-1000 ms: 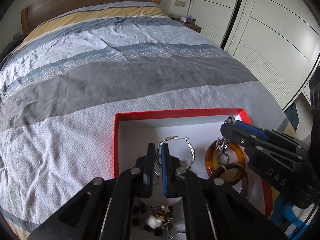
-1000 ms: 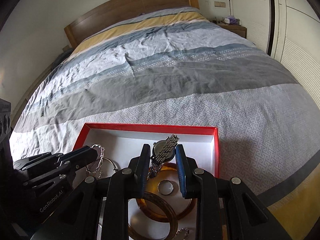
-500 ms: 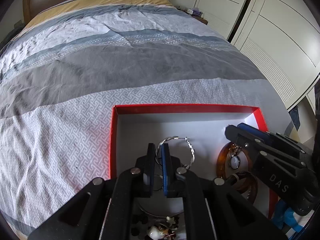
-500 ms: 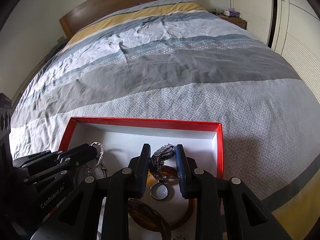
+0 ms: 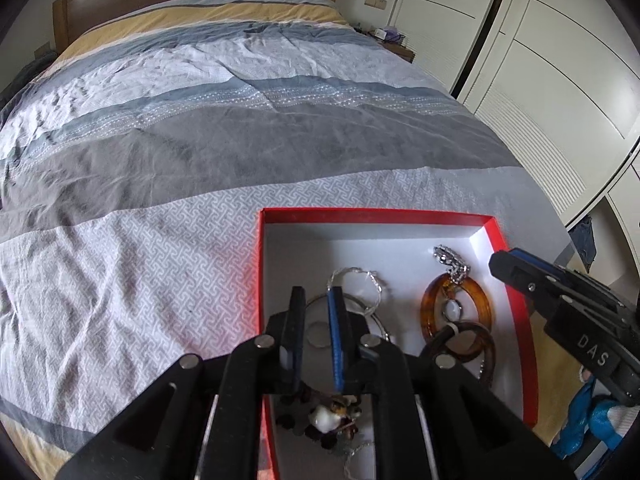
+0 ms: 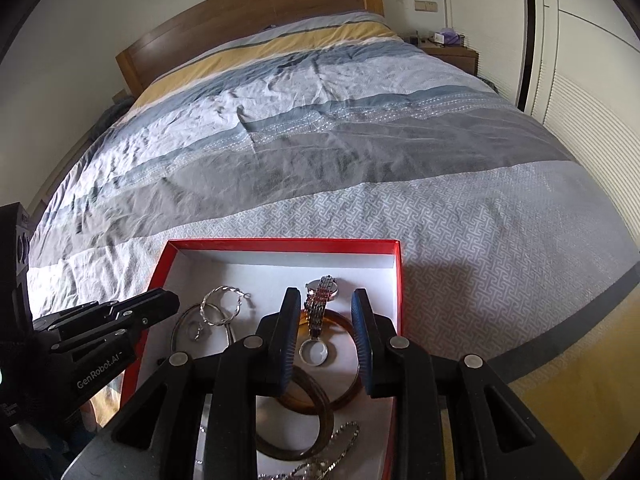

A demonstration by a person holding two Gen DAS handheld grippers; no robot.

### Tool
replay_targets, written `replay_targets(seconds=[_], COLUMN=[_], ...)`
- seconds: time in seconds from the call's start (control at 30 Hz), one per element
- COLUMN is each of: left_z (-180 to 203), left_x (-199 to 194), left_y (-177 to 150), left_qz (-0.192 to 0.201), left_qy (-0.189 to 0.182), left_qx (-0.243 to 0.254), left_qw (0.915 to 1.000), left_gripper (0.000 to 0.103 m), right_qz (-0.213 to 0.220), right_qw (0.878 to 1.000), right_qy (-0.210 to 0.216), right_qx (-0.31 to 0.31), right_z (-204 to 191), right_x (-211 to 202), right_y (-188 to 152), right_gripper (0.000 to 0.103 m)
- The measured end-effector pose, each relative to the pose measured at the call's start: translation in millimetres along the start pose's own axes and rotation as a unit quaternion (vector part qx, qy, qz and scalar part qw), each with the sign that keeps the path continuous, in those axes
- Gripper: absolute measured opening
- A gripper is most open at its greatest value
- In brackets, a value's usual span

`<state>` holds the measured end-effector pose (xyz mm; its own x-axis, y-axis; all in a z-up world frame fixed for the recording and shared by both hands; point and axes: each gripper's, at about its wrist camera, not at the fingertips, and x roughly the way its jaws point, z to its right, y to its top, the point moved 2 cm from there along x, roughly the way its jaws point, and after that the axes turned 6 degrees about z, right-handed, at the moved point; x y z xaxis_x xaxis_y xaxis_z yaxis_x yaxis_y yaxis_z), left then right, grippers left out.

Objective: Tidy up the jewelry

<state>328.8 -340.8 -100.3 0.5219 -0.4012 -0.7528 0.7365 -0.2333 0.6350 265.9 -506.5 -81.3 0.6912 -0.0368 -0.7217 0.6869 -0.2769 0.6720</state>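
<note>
A red box with a white inside lies on the bed and holds jewelry; it also shows in the right wrist view. A silver watch lies free across an amber bangle, also seen from the left. A small ring lies inside the bangle. A silver hoop lies at the box's left. My right gripper is open and empty above the watch. My left gripper is slightly open and empty over the hoop. A beaded piece lies under it.
The striped grey, blue and yellow bedspread stretches to a wooden headboard. White wardrobe doors stand to the right, with a nightstand beside the bed. A darker bangle and a chain lie near the box's front.
My right gripper has opened and let go of the watch, which now lies in the box across the amber bangle. My left gripper has opened a little. Both grippers drew back.
</note>
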Motion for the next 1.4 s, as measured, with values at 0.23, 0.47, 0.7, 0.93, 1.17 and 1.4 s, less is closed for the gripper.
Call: replay_targets(seconds=[0.23, 0.47, 0.7, 0.93, 1.17, 1.4], left_z=[-15.1, -39.5, -66.9, -99.5, -122.2, -132.5], left_x=[-77.4, -159.9, -224.9, -282.3, -319.2, -338.0], left_y=[-17.9, -59.2, -110.3, -148.1, -180.2, -201.4], left_qz=[0.052, 0.096, 0.094, 0.105, 0.113, 0.119], left_qy=[0.031, 0.080, 0.103, 0.128, 0.158, 0.162], left_qx=[-0.004, 0.010, 0.001, -0.030, -0.036, -0.045], left_qw=[0.9982, 0.9921, 0.9902, 0.9857, 0.9802, 0.9786], left_gripper=[0.012, 0.013, 0.013, 0.013, 0.027, 0.027], right_qz=[0.006, 0.010, 0.021, 0.029, 0.037, 0.030], right_qw=[1.000, 0.998, 0.995, 0.992, 0.990, 0.993], right_qy=[0.016, 0.038, 0.059, 0.076, 0.078, 0.061], right_qx=[-0.014, -0.044, -0.083, -0.099, -0.111, -0.098], right_z=[-31.3, -84.2, -139.5, -174.3, -194.3, -188.7], right_x=[-50.2, -106.0, -155.9, -191.8, -212.1, -215.2], right_y=[-26.0, -63.4, -100.0, -125.7, -153.0, -184.9], right_gripper=[0.034, 0.039, 0.041, 0.044, 0.046, 0.050])
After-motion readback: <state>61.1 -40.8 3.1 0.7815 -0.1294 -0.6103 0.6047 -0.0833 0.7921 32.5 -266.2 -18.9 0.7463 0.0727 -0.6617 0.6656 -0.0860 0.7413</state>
